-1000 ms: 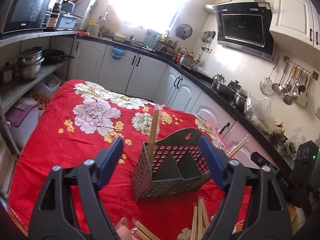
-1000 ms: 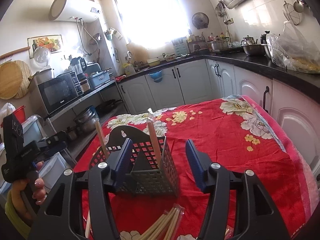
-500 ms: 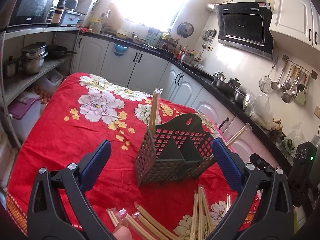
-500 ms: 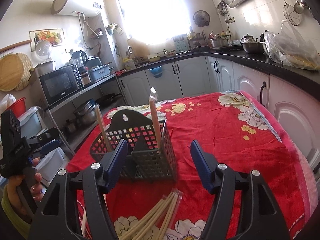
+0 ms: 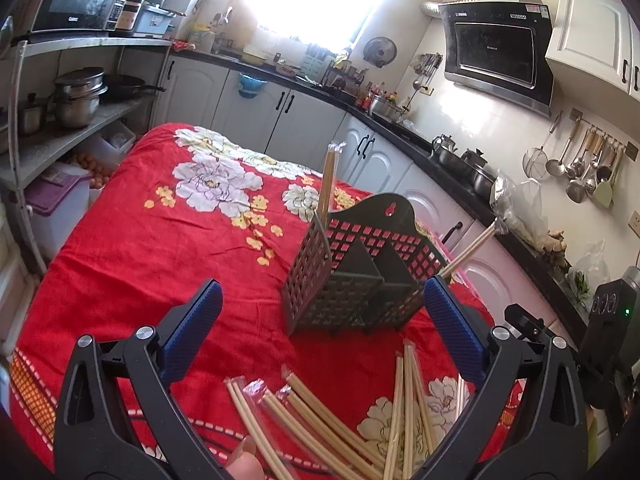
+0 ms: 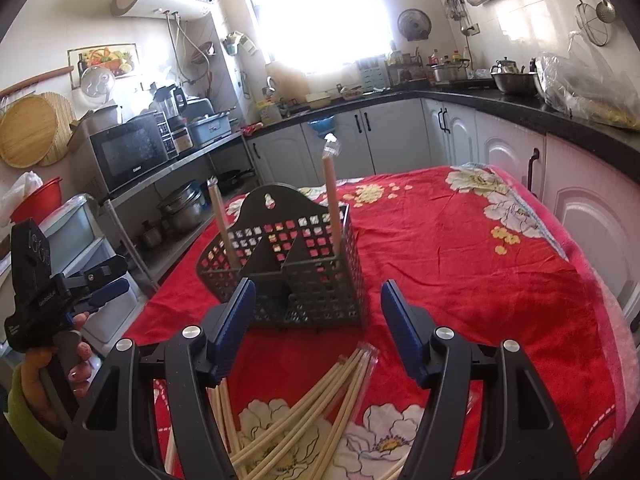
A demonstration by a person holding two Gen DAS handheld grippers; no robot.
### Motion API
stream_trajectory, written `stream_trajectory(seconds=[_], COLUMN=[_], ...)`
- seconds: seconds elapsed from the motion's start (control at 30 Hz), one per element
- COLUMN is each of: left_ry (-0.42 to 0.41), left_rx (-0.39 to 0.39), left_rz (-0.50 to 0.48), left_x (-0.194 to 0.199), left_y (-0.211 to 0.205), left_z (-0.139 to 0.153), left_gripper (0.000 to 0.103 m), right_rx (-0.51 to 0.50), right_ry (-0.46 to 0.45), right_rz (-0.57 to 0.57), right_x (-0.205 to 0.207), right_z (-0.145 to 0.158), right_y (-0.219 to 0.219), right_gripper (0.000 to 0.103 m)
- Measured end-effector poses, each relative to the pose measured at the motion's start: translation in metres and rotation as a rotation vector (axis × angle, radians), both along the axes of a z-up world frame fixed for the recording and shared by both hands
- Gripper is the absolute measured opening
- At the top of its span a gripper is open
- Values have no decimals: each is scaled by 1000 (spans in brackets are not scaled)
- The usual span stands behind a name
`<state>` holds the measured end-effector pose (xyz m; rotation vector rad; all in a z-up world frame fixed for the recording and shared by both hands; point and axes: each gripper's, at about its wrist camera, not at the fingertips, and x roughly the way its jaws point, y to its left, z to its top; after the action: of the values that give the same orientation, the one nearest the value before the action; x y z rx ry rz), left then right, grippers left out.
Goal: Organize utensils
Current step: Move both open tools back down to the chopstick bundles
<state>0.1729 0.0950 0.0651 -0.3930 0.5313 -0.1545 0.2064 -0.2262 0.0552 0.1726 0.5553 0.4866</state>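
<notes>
A dark perforated utensil caddy (image 5: pixel 360 276) stands on the red flowered tablecloth (image 5: pixel 160 240); it also shows in the right wrist view (image 6: pixel 296 268). One wrapped chopstick pair (image 5: pixel 329 180) stands upright in its left compartment and another (image 5: pixel 472 246) leans out on its right. In the right wrist view they stand at the right (image 6: pixel 333 204) and left (image 6: pixel 222 220). Several wrapped chopstick pairs (image 5: pixel 340 424) lie loose on the cloth in front of the caddy (image 6: pixel 320 408). My left gripper (image 5: pixel 320 332) is open and empty above them. My right gripper (image 6: pixel 316 320) is open and empty too.
Shelves with pots and a microwave (image 5: pixel 80 96) stand left of the table. White cabinets and a dark counter (image 5: pixel 400 136) run behind and to the right. The other hand-held gripper shows at the left edge of the right wrist view (image 6: pixel 44 304).
Both grippers have pulled back from the caddy and tilted down, so the loose chopsticks on the cloth have come into view. Both stay open.
</notes>
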Motion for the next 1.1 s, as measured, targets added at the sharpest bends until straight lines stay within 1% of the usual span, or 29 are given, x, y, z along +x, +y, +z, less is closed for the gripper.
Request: stream_trajectory(seconds=[0.17,0.27,0.4,0.6,0.8,0.83,0.87,0.9,0.97,1.0,1.03,1.07,1.1], left_ry=[17,30,53,89,141,153,165,185,212,227,246,259,273], left_rx=[1,5,-5,-11,-20,-29,-35,-40,-49,-53,-60,-66,-70], left_rz=[1,2,2,3,-4,-14,-22,-28,-42,-46,-54,-60,-64], left_x=[-6,-9,-13,-18,-21,-21,-21,-21,-21,-21,-21,-21,-22], left_y=[2,4,7,12,15,15,15,15,15,14,15,15,15], left_z=[-6,-11,-20,-33,-50,-54,-57,-62,-70,-74,-79,-83,-87], left_gripper=[93,93,93,93,92,90,84,80,65,61,50,42,39], right_rx=[-13,-23,-37,-60,-74,-74,-78,-81,-81,-84,-83,-83,-84], right_ry=[29,48,83,156,234,245,260,278,310,327,341,359,377], right_rz=[20,36,49,64,74,74,72,70,73,73,74,73,71], right_x=[-5,-7,-8,-7,-4,-4,-2,-1,2,3,4,6,8], right_z=[-9,-15,-24,-41,-59,-61,-64,-68,-74,-78,-81,-85,-89], right_y=[4,7,11,19,25,25,26,27,29,30,30,31,32], right_gripper=[62,57,53,42,35,35,34,32,29,29,28,27,26])
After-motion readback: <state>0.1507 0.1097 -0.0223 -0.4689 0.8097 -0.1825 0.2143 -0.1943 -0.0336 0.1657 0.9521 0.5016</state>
